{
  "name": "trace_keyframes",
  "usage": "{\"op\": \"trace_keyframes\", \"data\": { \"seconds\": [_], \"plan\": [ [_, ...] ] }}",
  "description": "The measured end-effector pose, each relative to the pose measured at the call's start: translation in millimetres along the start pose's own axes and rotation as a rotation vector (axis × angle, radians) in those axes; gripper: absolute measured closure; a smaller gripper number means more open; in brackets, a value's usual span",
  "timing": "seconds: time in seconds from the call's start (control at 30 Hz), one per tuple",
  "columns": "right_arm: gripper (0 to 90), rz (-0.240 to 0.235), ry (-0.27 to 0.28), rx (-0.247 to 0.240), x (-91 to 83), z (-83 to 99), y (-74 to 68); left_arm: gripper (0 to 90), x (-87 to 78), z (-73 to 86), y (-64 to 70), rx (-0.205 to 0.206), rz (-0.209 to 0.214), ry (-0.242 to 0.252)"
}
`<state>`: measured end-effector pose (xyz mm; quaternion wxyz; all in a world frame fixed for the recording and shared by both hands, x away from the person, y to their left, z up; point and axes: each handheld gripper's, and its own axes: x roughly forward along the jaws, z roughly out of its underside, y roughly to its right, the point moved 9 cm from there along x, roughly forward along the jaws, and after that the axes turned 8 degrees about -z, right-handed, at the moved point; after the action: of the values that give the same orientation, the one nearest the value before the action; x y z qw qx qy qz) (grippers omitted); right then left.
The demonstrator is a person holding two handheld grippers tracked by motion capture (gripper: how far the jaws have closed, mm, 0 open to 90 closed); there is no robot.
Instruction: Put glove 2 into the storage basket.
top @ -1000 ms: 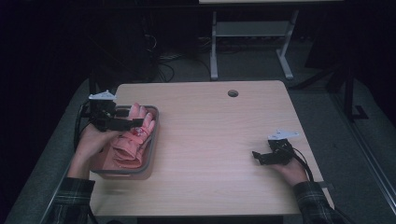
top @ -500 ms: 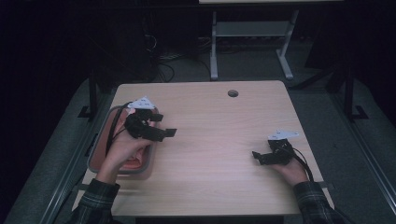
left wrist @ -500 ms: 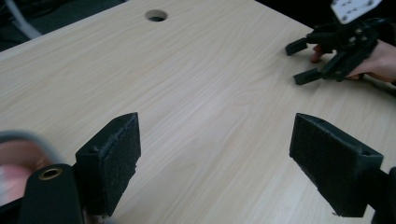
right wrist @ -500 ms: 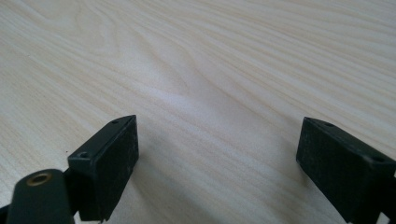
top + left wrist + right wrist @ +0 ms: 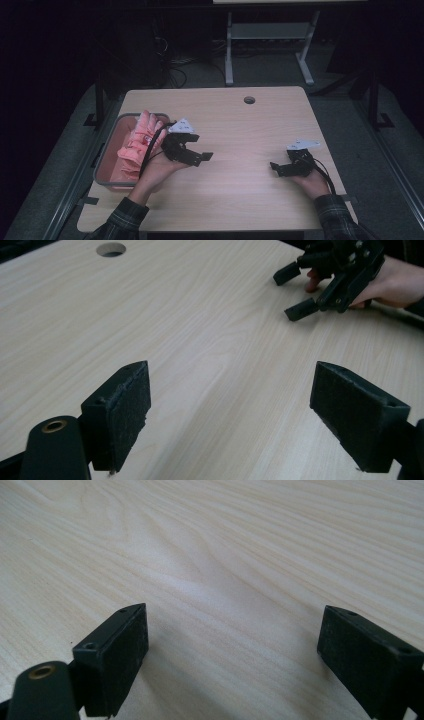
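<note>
Pink gloves (image 5: 136,147) now lying in grey tray (image 5: 106,155); we are withdrawing left gripper (image 5: 200,153) rightward, jaws wide, empty. Right gripper (image 5: 278,168) resting open, empty. Placement apparently complete.

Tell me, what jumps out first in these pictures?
The pink gloves stand out most, heaped in a grey tray at the left edge of the pale wooden table. Next come the two black hand-held tools: the left gripper beside the tray and the right gripper near the table's right side, both with jaws apart and holding nothing.
</note>
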<state>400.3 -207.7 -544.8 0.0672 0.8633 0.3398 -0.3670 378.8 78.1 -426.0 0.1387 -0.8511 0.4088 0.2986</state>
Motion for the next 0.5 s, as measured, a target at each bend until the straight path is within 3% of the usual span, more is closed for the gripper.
{"op": "trace_keyframes", "data": {
  "seconds": [0.5],
  "plan": [
    [12.5,0.001,0.000,-0.001,0.0,0.0,0.1,15.9,44.3,43.3,18.7,0.064,-0.033,-0.087]
  ]
}}
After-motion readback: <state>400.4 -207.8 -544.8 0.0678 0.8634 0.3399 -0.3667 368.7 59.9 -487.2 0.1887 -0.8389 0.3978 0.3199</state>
